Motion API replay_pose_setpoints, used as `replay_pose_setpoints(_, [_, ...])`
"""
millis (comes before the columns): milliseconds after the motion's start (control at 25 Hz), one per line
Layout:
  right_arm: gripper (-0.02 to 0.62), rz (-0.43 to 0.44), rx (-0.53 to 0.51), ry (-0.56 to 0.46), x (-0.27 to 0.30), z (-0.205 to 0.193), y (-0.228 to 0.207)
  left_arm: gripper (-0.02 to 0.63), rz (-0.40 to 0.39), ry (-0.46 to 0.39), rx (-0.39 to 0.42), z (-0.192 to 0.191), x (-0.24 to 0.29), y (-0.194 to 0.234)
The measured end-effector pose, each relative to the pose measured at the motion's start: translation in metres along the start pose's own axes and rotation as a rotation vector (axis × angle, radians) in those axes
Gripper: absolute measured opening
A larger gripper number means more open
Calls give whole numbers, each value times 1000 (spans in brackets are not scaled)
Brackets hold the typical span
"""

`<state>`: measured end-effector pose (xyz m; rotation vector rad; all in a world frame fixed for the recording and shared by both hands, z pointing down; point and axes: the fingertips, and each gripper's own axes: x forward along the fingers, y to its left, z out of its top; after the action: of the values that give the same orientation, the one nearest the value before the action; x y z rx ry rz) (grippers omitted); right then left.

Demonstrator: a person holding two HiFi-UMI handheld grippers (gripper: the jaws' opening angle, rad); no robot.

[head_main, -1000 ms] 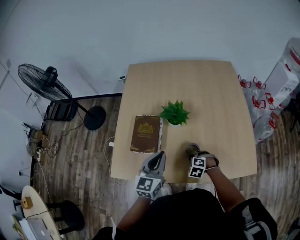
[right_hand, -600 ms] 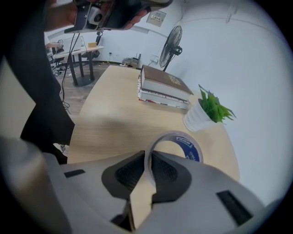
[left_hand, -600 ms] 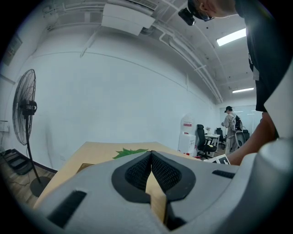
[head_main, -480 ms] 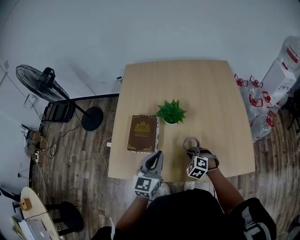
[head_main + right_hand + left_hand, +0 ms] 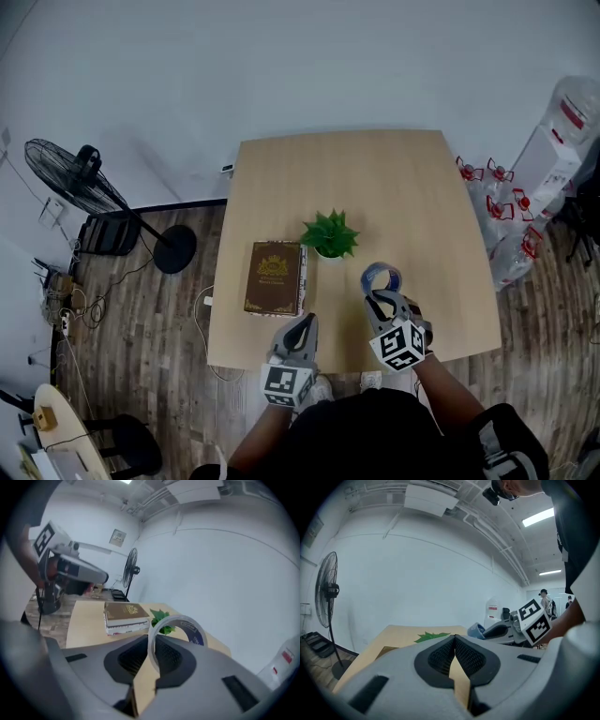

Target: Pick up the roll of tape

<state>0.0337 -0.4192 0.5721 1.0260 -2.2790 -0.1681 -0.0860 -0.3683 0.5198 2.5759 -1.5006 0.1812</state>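
The roll of clear tape [image 5: 380,277] with a blue core hangs in the air above the wooden table [image 5: 412,197]. My right gripper [image 5: 380,298] is shut on its rim. In the right gripper view the roll of tape [image 5: 174,630] stands upright between the pads, its ring rising above the right gripper [image 5: 152,656]. My left gripper [image 5: 305,326] rests near the table's front edge, shut with nothing in it; the left gripper [image 5: 454,649] shows its pads pressed together. From the left gripper view the tape [image 5: 477,630] sits at the tip of the other gripper.
A brown book [image 5: 274,277] lies left of a small green potted plant [image 5: 329,234] at mid-table. A standing fan [image 5: 80,176] is on the floor to the left. Water bottles [image 5: 544,150] stand at the right.
My right gripper has risen off the table with the tape roll in it and rolled. The left gripper has stayed in place.
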Motion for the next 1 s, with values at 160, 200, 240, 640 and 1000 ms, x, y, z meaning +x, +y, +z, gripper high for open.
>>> replay_pose_setpoints(160, [41, -44, 139, -130, -22, 34, -17, 0, 0, -8, -7, 4, -1, -4])
replay_pose_setpoints(200, [40, -55, 170, -160, -27, 40, -20, 0, 1, -10, -9, 5, -1, -4])
replay_pose_setpoints(240, [41, -72, 193, -189, -32, 46, -24, 0, 3, -12, -12, 6, 0, -4])
replay_pose_setpoints(640, [38, -259, 190, -452, -98, 102, -53, 0, -8, -46, -8, 26, 5, -11])
replay_pose_setpoints(1000, [38, -287, 197, -453, -111, 109, -59, 0, -46, -53, 10, 35, 6, -20])
